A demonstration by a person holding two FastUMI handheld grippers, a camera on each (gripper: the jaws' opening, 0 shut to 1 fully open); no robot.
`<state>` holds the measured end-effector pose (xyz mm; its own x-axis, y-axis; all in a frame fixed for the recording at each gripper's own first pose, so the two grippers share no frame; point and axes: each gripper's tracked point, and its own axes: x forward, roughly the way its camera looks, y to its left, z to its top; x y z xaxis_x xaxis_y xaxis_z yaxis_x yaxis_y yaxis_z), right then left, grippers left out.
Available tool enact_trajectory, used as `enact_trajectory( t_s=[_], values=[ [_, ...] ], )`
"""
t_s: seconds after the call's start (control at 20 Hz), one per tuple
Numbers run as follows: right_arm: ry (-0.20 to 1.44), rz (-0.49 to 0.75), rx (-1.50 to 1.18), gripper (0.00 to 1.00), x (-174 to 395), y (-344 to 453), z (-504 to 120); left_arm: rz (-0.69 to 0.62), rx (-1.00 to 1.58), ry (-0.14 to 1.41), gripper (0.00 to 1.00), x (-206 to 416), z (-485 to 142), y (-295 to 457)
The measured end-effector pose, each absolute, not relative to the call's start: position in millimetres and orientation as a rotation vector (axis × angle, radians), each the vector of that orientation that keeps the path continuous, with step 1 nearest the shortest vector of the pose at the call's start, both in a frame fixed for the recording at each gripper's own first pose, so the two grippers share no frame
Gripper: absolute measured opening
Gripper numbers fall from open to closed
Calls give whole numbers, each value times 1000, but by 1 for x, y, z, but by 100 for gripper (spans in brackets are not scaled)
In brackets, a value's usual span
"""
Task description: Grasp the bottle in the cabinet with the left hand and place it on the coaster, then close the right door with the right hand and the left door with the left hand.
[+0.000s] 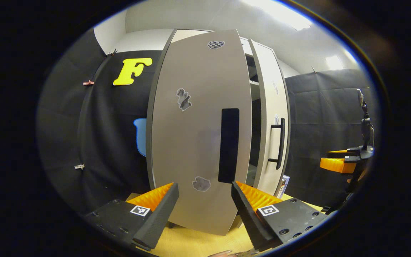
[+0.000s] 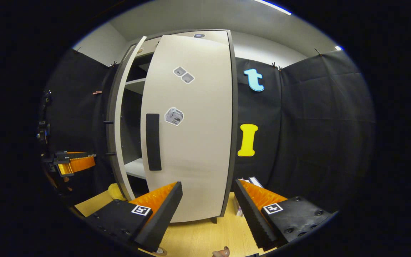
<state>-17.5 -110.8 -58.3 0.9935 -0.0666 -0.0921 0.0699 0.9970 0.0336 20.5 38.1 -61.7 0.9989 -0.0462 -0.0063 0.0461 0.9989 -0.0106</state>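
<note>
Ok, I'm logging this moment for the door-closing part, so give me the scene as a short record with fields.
left tool: open, empty, facing the left door
right tool: open, empty, facing the right door
left door: ajar, not shut
right door: ajar, gap to the cabinet interior on its left side
cabinet shelves: visible through the gap, no bottle seen there
table: light wood, cabinet stands on it
doors closed: neither yet

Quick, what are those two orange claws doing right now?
Left gripper: open, holding nothing, facing the left door.
Right gripper: open, empty.
</note>
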Motion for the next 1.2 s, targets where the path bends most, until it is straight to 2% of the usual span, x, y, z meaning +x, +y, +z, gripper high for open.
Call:
enact_trajectory(
  t_s=[0.05,0.1,0.5,0.55,0.65,0.8,0.85,1.0,1.1,1.2],
  values=[
    [86,-66,44,98,-14,-110,-56,-36,-8,6,91,21,-61,39],
    [77,-64,54,97,-12,-108,-54,-27,-10,3,94,22,-60,39],
    [66,-48,51,97,-5,-105,-54,-30,10,-6,94,29,-65,32],
    [69,-49,56,97,-6,-105,-54,-33,9,-9,91,30,-63,31],
    [65,-51,69,98,-7,-105,-52,-33,18,-20,94,31,-60,30],
    [66,-78,67,98,-7,-114,-51,-43,19,-31,94,32,-59,27],
    [70,-83,72,97,-5,-115,-53,-39,16,-32,91,33,-59,27],
    [78,-84,89,98,-5,-116,-54,-37,11,-32,94,35,-60,30],
    [68,-81,84,98,-7,-116,-50,-36,8,-28,91,34,-62,32],
    [55,-73,84,98,-6,-114,-47,-32,8,-27,94,35,-62,32]
  ],
)
